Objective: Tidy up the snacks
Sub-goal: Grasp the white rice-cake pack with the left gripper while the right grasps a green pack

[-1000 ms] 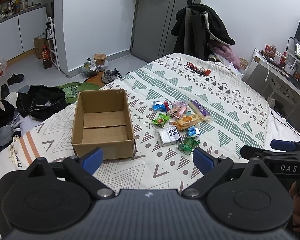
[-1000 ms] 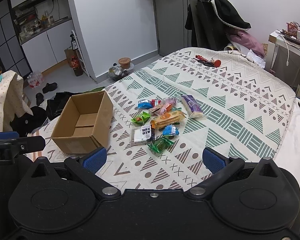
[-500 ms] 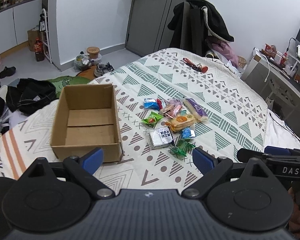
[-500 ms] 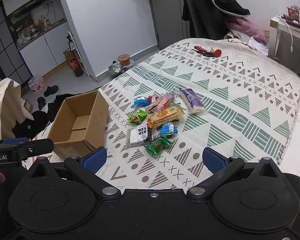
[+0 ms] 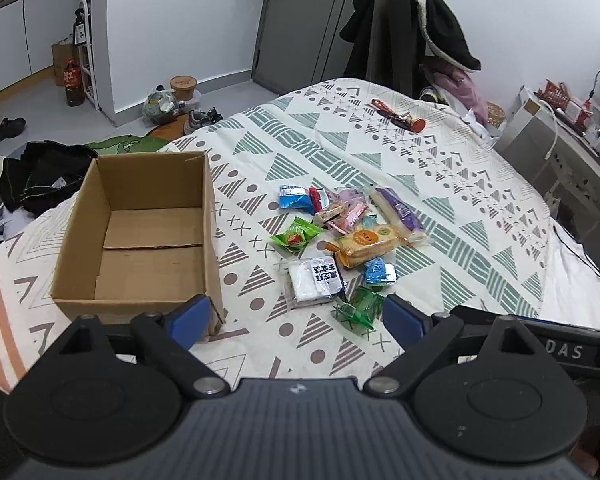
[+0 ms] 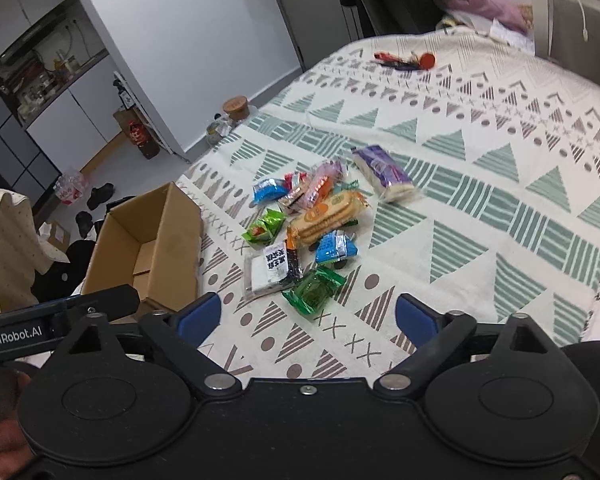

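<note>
While both tools are hovering over the near edge of the bed, I am holding the left gripper (image 5: 296, 316) with its blue fingers spread wide and nothing between them. I am keeping the right gripper (image 6: 307, 316) spread just as wide, also empty. The snacks are lying in a loose heap on the patterned bedspread (image 5: 479, 208), just beyond the fingertips. Nearest me is a dark green packet (image 6: 315, 290), sitting between the right gripper's fingers in that view but not touching them. Just past it a white packet with black lettering (image 5: 315, 278) is lying flat, with a small blue packet (image 5: 379, 273) beside it. An orange biscuit pack (image 5: 365, 242) is resting in the middle of the heap, a bright green packet (image 5: 296, 235) is lying to its left, and a purple-wrapped roll (image 5: 397, 216) is at the far right. More small wrappers, pink and blue, are crowding the far side. A cardboard box (image 5: 140, 232) is standing open and empty to the left of the heap, apart from it, its near corner just beyond the left gripper's left finger.
</note>
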The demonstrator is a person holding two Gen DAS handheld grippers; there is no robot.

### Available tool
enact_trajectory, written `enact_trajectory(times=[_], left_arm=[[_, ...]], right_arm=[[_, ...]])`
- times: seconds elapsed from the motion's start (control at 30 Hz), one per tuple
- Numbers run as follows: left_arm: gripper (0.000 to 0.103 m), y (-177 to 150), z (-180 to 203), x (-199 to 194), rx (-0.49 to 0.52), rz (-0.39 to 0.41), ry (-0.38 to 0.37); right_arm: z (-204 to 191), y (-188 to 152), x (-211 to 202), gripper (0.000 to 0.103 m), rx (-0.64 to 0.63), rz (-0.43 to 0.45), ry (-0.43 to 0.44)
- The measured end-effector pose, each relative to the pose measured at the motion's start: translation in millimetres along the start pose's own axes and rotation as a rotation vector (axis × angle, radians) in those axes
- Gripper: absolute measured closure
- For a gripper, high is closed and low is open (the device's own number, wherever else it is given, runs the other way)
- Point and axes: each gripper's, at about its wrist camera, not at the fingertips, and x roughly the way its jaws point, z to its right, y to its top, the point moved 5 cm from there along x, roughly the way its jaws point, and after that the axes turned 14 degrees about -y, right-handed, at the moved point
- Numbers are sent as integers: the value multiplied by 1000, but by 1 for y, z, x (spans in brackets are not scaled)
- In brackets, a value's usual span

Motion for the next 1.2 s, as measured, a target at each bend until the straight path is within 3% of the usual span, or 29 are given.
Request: enact_trajectory(times=[0.33,0.53,1.1,1.13,1.2], left_arm=[[14,2,-6,39,-21,-29,-1],[16,3,-7,65,-21,-51,7],[32,7,-29,124,-108,-103,27],[32,6,-29,128,-118,-108,27],[32,6,-29,134,-132,-118,28]], right_arm=[[8,1,37,16,104,-44,15],[11,-3,57,25,149,-67,29],[12,-2,134,37,242,-238,62],[13,-3,138,39,242,-251,65],[11,-4,146,54,241,-276,75]])
